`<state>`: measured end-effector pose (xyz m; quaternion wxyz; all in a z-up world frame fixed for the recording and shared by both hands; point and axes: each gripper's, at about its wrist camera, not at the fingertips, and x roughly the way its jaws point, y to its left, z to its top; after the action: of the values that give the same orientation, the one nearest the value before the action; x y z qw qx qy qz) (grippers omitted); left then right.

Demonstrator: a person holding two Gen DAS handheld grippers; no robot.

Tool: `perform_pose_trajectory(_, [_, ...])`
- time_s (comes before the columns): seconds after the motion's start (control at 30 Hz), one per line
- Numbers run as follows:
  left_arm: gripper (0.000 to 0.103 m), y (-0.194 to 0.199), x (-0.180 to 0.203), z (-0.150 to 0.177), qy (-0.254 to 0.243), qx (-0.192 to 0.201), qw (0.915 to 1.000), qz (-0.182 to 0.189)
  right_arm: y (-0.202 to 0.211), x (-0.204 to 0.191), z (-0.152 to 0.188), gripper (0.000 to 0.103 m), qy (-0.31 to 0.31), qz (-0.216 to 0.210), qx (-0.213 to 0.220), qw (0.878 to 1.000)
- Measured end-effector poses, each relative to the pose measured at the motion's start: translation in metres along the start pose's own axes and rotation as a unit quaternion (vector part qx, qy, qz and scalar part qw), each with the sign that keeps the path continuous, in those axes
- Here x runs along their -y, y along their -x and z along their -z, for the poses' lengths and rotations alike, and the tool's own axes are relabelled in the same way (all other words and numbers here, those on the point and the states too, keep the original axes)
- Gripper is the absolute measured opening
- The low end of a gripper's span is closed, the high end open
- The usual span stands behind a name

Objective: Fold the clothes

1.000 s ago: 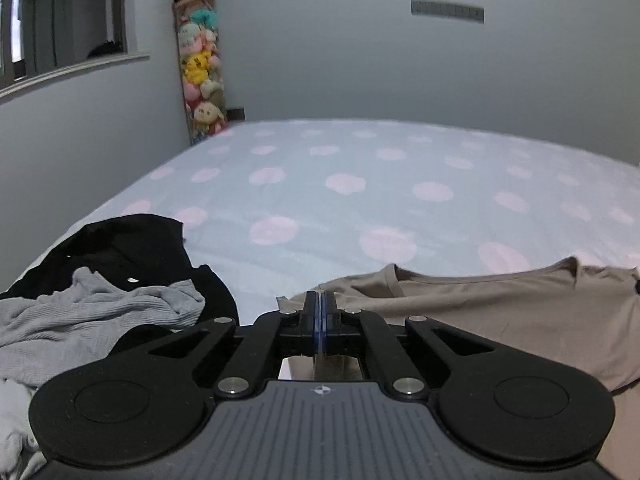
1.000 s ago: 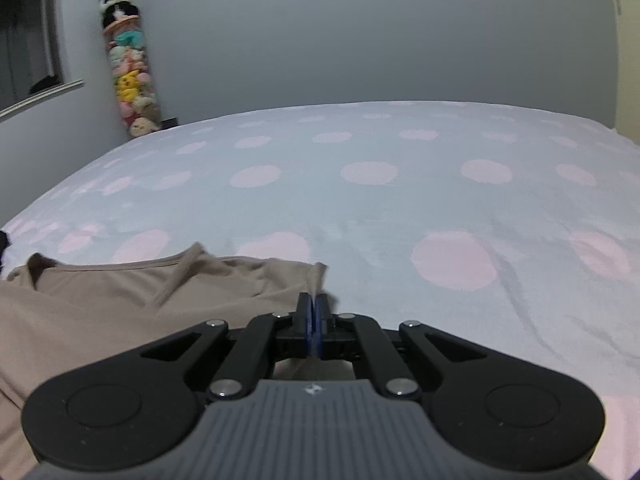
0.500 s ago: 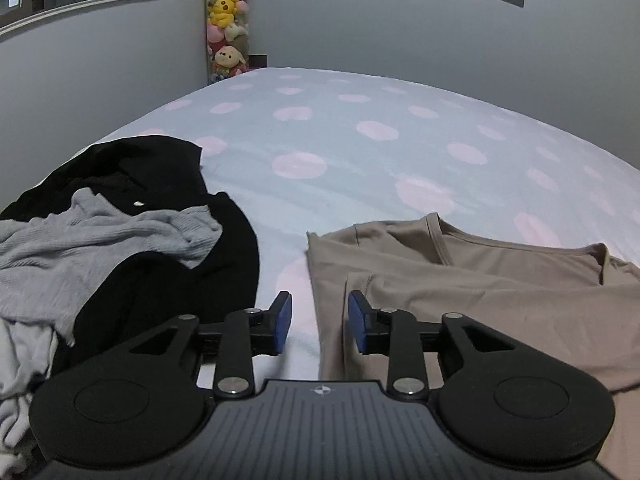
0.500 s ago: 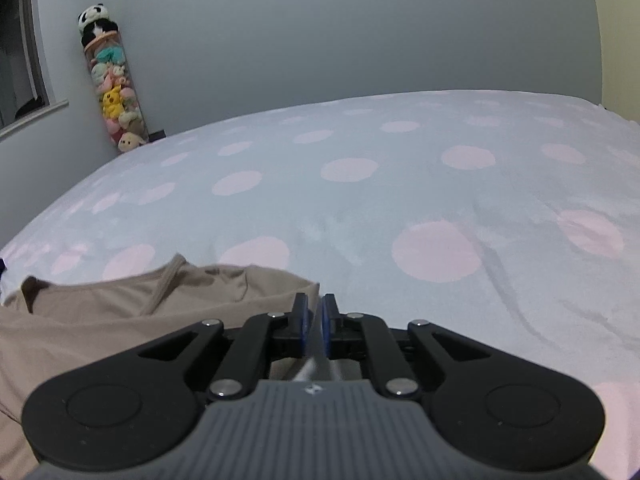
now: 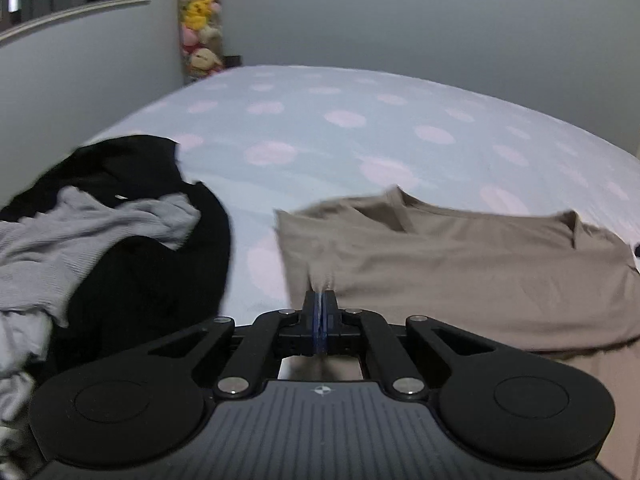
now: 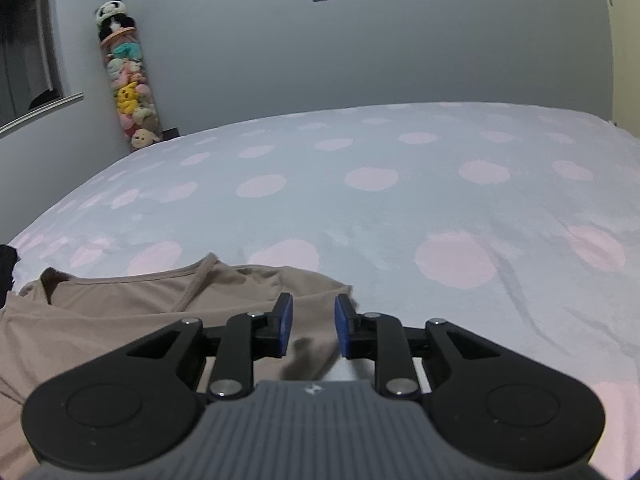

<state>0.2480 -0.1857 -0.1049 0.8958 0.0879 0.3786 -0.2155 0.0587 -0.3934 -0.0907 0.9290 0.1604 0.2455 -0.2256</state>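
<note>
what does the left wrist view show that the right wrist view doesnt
Only the left wrist view: a grey top heaped on a black garment beside the tan shirt, and the left hand-held gripper shut on a pinch of that shirt's edge.

Only the right wrist view: the right hand-held gripper, jaws opening, pads clear of the cloth, over the shirt's other corner; a panda toy topping the toy tube.

Both: the tan shirt, the dotted bedsheet, the toy tube, the grey wall.

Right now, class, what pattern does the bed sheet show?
Pale blue bed sheet with large pink dots, best seen in the right wrist view.
</note>
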Motion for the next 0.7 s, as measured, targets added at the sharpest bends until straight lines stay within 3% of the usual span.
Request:
perform_pose_trajectory(0.37, [0.001, -0.004, 0.0, 0.003, -0.004, -0.016, 0.9989, -0.044, -0.004, -0.001, 0.001, 0.031, -0.01, -0.018, -0.02, 1.0])
perform_pose_trajectory(0.43, [0.006, -0.004, -0.001, 0.004, -0.005, -0.019, 0.9984, -0.052, -0.002, -0.004, 0.0, 0.031, -0.01, -0.025, -0.021, 0.999])
perform_pose_trajectory(0.5, [0.018, 0.008, -0.003, 0.007, 0.001, -0.016, 0.9986, -0.051, 0.002, -0.01, 0.0, 0.032, -0.002, -0.031, -0.02, 0.999])
perform_pose_trajectory(0.7, [0.019, 0.058, -0.004, 0.036, 0.014, -0.024, 0.9987, -0.043, 0.018, -0.034, 0.005, 0.04, 0.023, -0.066, -0.035, 0.997])
